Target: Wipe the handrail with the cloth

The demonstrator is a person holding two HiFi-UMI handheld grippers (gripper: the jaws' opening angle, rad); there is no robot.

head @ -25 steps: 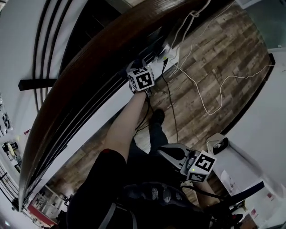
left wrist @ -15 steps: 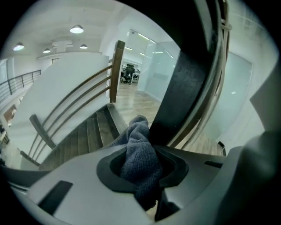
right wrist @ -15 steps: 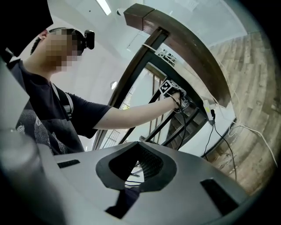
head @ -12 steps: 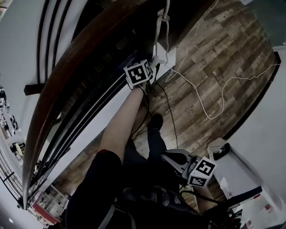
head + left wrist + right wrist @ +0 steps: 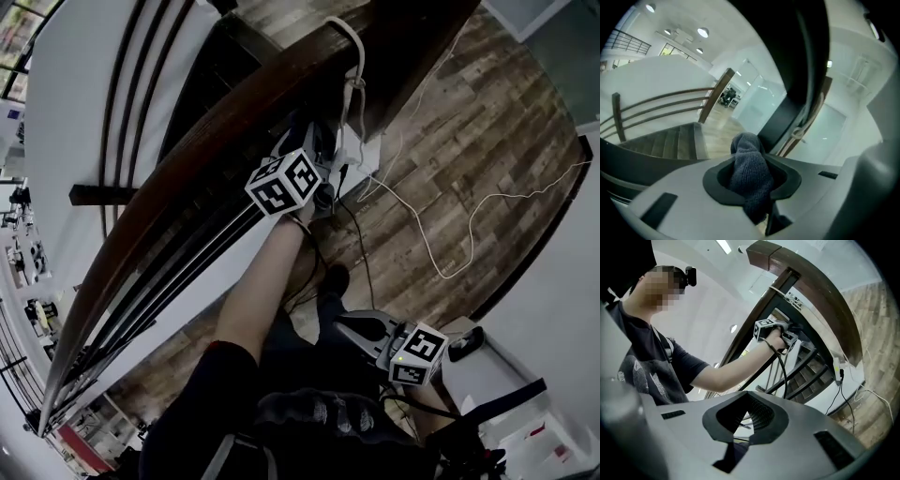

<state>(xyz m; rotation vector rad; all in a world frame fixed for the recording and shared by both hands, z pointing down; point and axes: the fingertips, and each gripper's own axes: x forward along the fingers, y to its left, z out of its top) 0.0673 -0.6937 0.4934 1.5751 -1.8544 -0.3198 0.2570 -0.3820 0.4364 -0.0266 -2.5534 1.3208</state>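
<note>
- Left tongs (image 5: 314,155): clamped on a grey knitted cloth (image 5: 749,168), which bunches between the pads and sticks out past them.
- Position: raised at arm's length beside the dark wooden handrail (image 5: 187,159), near its upper end. Whether the cloth touches the rail cannot be told.
- Right tongs (image 5: 743,423): pads a narrow gap apart, nothing between them. They are held low by the person's body, well apart from the handrail.
</note>
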